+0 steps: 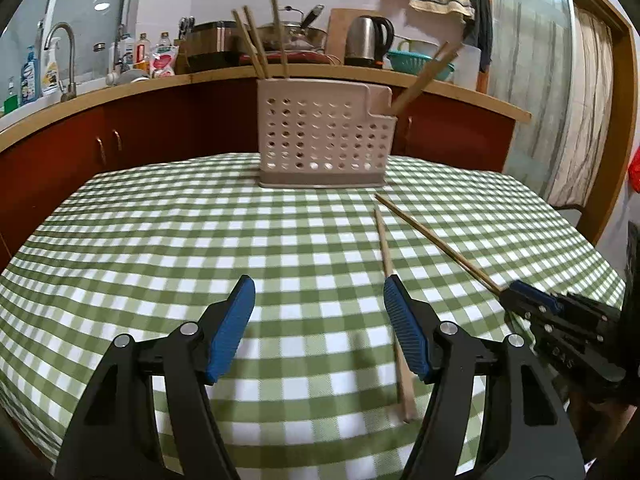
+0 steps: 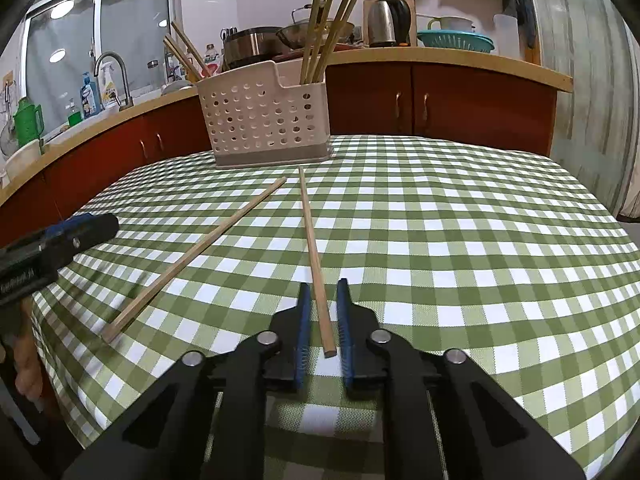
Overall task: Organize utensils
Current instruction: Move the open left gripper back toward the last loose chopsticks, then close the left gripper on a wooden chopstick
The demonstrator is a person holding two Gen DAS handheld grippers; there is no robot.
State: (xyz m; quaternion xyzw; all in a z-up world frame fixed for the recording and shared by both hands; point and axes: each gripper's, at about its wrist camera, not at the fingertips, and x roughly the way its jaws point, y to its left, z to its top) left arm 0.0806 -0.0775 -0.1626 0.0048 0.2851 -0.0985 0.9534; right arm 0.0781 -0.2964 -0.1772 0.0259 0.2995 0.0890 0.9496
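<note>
Your right gripper (image 2: 322, 316) brackets the butt of one chopstick (image 2: 312, 240) at lower centre, pads not yet pinching, aligned toward the holder (image 2: 264, 120) at upper centre; left gripper (image 1: 320, 332) hangs spread beside the second chopstick (image 1: 394, 320).

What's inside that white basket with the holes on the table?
The basket holds wooden chopsticks standing in two compartments: a bunch at one end and a few at the other. Their lower ends are hidden behind its walls, so anything else inside cannot be seen.

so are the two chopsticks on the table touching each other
Apart. The right wrist view shows checked cloth between the left chopstick and the one inside the right claw, even at their nearest tips.
</note>
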